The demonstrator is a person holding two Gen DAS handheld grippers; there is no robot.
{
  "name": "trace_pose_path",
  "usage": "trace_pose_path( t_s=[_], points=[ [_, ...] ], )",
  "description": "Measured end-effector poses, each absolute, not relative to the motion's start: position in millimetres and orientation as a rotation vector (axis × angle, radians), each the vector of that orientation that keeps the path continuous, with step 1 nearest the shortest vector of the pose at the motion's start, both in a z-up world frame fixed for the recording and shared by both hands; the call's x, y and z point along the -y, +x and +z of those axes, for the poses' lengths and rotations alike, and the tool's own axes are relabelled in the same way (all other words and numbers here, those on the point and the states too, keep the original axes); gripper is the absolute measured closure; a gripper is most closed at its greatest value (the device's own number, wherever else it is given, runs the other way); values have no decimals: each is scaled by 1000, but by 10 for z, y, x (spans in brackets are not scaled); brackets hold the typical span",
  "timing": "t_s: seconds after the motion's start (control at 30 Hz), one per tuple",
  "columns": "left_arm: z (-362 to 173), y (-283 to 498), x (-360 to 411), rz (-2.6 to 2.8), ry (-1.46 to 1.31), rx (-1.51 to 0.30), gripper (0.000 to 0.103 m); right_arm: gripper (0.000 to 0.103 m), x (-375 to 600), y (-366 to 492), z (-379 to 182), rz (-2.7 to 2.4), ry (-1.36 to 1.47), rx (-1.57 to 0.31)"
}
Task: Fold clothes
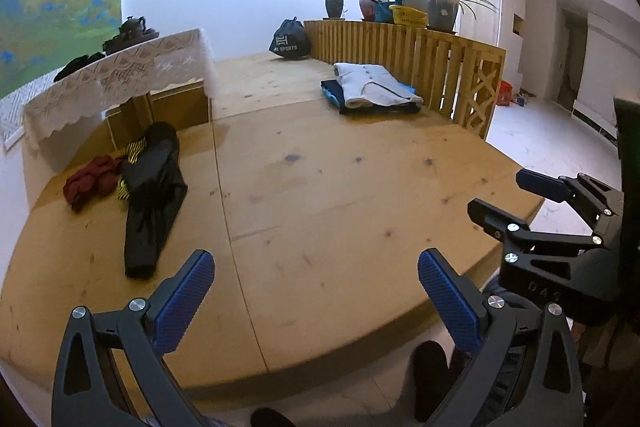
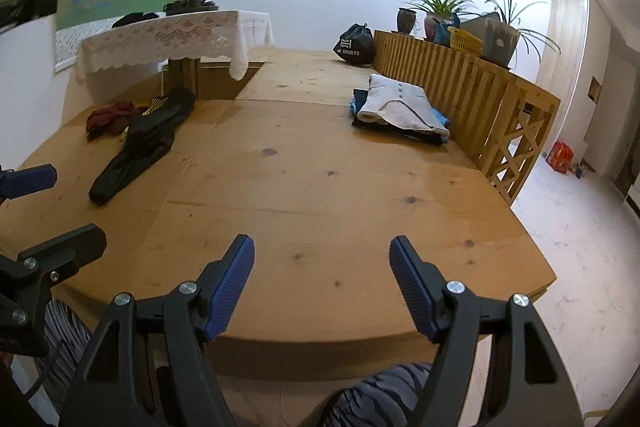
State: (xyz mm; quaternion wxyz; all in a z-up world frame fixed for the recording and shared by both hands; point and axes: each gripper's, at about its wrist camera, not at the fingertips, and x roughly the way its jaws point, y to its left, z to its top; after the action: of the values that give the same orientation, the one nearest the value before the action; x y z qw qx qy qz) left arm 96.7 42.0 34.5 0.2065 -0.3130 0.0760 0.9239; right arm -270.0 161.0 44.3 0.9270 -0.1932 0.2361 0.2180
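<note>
Black garment (image 1: 150,195) – maroon cloth (image 1: 90,183) – white lace tablecloth (image 1: 120,79).

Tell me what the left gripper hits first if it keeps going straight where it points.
Probably bare wooden tabletop: the open left gripper aims down at clear wood, between the black garment and folded pile.

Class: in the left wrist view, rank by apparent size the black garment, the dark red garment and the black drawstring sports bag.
1. Black garment.
2. Dark red garment.
3. Black drawstring sports bag, though it sits farther away, so its true size is unsure.
</note>
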Motion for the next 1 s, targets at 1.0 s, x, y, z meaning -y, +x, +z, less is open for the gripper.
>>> trace_pose_path(
  t_s=[1.0],
  points=[
    [415,1637,-612,2540,-824,-340,0,33,-1224,-3178,517,427,-368,-424]
  ],
)
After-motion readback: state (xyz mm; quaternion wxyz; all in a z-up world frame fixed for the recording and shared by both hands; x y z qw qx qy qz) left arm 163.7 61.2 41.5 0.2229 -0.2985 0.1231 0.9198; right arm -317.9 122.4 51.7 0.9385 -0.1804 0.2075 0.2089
